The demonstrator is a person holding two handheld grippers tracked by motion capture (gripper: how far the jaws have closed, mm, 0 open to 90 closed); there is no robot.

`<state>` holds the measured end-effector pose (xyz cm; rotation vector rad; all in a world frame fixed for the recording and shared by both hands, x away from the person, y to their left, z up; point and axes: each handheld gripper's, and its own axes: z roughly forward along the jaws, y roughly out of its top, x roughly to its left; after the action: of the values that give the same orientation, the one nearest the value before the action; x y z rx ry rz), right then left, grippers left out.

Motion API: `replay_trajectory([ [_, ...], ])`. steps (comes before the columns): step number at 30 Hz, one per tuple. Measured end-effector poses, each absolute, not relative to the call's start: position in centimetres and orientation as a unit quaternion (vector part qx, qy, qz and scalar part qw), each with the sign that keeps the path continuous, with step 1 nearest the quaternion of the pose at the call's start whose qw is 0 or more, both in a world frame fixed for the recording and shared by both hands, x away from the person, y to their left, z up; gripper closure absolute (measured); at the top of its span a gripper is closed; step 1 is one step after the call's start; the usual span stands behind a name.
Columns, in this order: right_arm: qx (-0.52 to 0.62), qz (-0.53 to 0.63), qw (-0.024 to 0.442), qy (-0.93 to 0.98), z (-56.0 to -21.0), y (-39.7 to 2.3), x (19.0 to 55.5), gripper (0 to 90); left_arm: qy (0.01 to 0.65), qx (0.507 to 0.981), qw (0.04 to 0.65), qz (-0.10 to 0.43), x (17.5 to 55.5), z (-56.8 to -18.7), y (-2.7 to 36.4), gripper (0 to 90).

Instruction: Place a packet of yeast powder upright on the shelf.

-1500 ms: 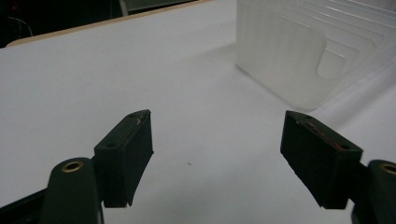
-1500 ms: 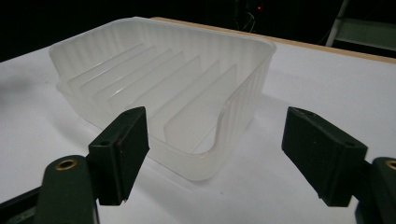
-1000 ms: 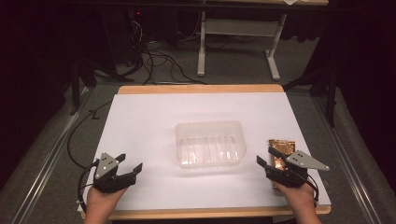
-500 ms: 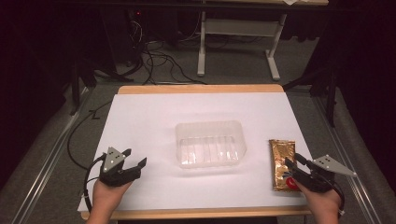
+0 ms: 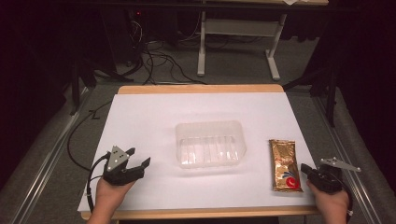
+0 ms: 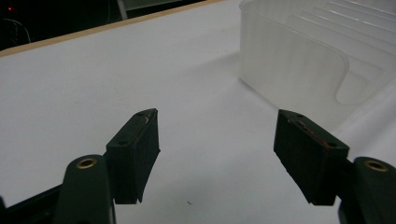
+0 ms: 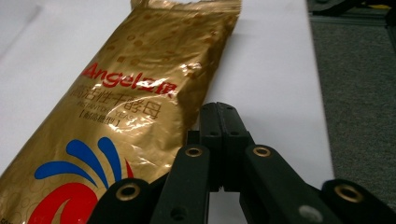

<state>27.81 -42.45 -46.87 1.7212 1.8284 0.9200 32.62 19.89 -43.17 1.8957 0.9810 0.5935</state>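
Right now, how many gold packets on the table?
1. The gold packet lies flat on the white table, right of the clear tray and just beside the right tongs. The tray looks empty; nothing seems hidden.

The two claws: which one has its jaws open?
The left claw, near the clear plastic tray, has its jaws spread wide with nothing between them. The right claw, beside the gold packet, is shut and holds nothing.

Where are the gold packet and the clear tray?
Gold packet (image 5: 284, 164): high view, middle of its front.
Clear tray (image 5: 209, 127): high view, far rim.
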Motion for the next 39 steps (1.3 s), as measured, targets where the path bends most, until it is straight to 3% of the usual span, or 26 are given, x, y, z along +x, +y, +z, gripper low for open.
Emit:
replay_trajectory([
  [20, 0.534, 0.331, 0.190, 0.754, -47.0, -37.3, 29.1, 90.0, 0.392, 0.770, 0.443, 0.238, 32.4, -43.3, 19.9, 31.8],
  [29, 0.508, 0.365, 0.236, 0.744, -45.2, -35.8, 29.4, 90.0, 0.398, 0.768, 0.440, 0.242, 32.1, -43.3, 20.3, 31.8],
  [39, 0.578, 0.367, 0.286, 0.671, -45.4, -39.7, 34.0, 90.0, 0.415, 0.755, 0.439, 0.255, 30.5, -43.4, 22.0, 31.4],
])
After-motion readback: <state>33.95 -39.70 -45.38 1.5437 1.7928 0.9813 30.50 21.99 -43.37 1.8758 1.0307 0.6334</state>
